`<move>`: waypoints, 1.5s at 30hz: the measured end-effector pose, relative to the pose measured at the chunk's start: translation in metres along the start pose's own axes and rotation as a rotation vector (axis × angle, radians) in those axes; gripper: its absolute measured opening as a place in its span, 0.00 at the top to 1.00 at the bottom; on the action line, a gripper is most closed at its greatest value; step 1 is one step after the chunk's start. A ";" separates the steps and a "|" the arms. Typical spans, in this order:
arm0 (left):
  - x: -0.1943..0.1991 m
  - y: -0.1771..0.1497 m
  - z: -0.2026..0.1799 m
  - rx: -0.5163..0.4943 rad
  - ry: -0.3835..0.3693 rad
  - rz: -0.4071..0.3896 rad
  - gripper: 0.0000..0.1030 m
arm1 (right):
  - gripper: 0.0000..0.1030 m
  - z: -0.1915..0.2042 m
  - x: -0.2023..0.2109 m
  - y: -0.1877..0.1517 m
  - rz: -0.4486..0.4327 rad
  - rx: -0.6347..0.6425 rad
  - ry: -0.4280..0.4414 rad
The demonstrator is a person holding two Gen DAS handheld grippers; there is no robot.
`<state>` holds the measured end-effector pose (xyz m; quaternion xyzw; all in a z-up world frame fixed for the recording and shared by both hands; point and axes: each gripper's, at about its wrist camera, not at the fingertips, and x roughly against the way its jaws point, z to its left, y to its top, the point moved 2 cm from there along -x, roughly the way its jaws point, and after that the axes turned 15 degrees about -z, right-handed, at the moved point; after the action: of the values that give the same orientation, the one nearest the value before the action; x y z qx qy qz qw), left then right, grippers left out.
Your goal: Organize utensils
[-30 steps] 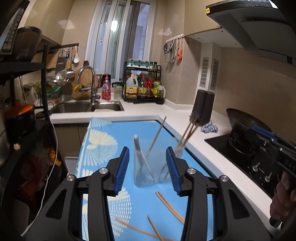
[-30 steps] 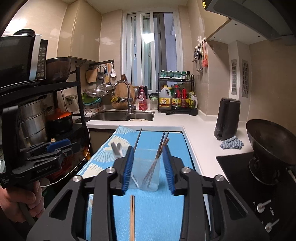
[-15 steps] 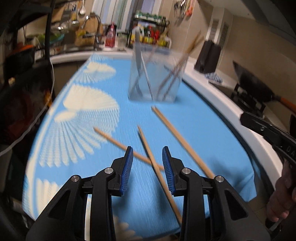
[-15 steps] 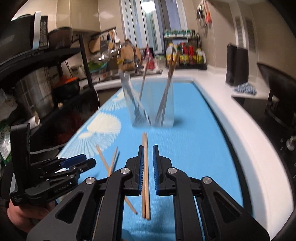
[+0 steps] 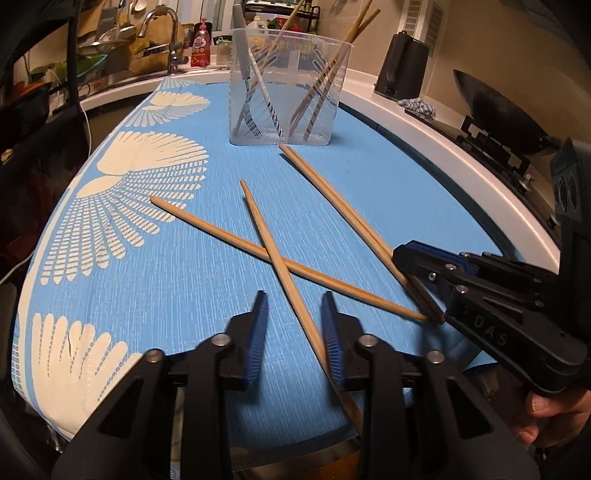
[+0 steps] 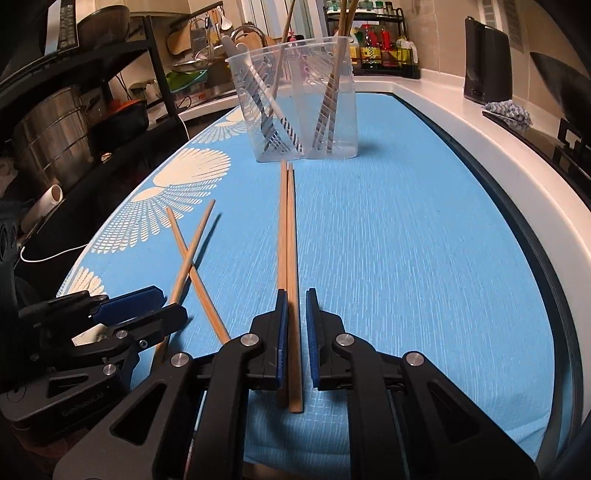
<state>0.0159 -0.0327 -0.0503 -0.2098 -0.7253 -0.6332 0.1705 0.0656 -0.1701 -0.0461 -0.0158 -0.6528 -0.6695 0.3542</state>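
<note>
Chopsticks lie loose on the blue mat [image 5: 177, 266] near the clear utensil cup [image 5: 286, 86].
Left claw [image 5: 295, 332] gapes around one crossed chopstick [image 5: 280, 258]; right claw [image 6: 293, 328], slightly parted, straddles the paired chopsticks [image 6: 287, 229] pointing at that cup.

A black wok [image 5: 495, 107] sits right; faucet [image 5: 168, 33] and steel pot [image 6: 48, 136] left.

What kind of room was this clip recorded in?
A home kitchen, most likely: a sink with a faucet at the back, a wok on the stove, and a rack of condiment bottles on the counter.
</note>
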 end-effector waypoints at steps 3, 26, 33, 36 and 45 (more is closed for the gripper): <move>-0.001 0.001 0.002 -0.008 0.017 -0.003 0.88 | 0.90 -0.001 -0.001 0.000 -0.001 -0.001 -0.004; -0.036 0.041 0.010 -0.113 0.051 -0.107 0.94 | 0.94 -0.007 -0.001 -0.001 0.004 0.000 -0.073; -0.056 0.042 0.023 -0.034 0.010 -0.020 0.93 | 0.90 -0.028 0.006 0.000 -0.007 -0.052 -0.194; -0.053 0.043 0.030 0.014 -0.001 -0.019 0.91 | 0.88 -0.033 0.006 -0.002 0.004 -0.065 -0.200; -0.027 0.028 0.053 0.188 -0.019 -0.032 0.78 | 0.79 -0.033 0.021 -0.011 -0.018 -0.053 -0.181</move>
<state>0.0540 0.0204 -0.0481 -0.1872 -0.7865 -0.5628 0.1723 0.0588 -0.2098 -0.0501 -0.0797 -0.6643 -0.6854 0.2874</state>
